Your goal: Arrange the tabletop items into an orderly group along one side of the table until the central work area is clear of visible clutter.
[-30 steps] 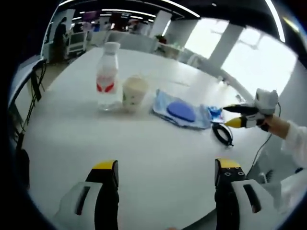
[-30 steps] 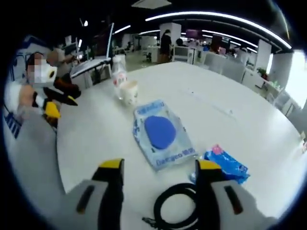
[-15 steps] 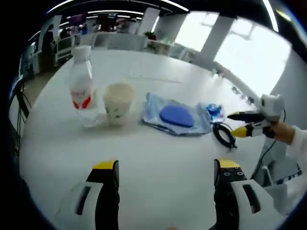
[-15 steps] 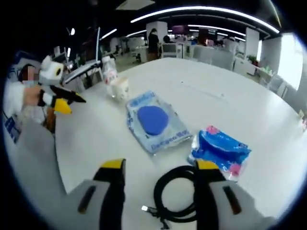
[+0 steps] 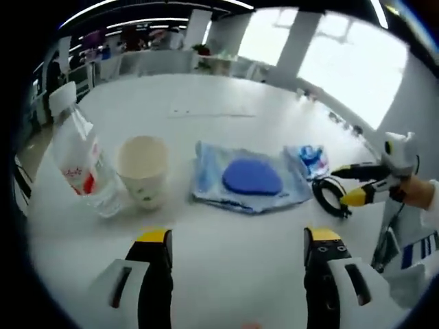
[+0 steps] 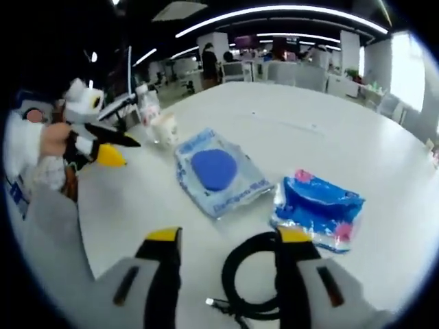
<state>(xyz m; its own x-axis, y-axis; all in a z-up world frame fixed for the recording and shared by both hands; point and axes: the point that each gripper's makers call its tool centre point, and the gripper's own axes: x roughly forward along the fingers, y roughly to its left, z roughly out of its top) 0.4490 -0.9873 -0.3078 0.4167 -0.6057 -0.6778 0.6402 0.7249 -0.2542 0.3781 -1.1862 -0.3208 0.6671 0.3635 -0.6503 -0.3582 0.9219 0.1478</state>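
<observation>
On the white table (image 5: 226, 103) stand a clear water bottle (image 5: 77, 168) with a red label and a cream paper cup (image 5: 143, 168). To their right lie a pale blue pack with a dark blue disc (image 5: 250, 179), a small blue packet (image 5: 309, 156) and a black cable coil (image 5: 332, 197). My left gripper (image 5: 236, 241) is open over bare table, short of the cup and pack. My right gripper (image 6: 230, 240) is open, with the cable coil (image 6: 250, 284) on the table between its jaws. The small packet (image 6: 319, 209) is just right of it and the pack (image 6: 216, 171) is ahead.
The right gripper (image 5: 346, 185), held in a hand, comes in beside the coil. The left gripper (image 6: 120, 147) shows near the cup (image 6: 164, 127) and bottle (image 6: 145, 103). Bare table stretches beyond the items. Office desks and chairs stand far behind.
The left gripper's camera has moved in closer, so bottle, cup and pack look larger. The right gripper's camera has edged forward over the coil. The items have not moved.
</observation>
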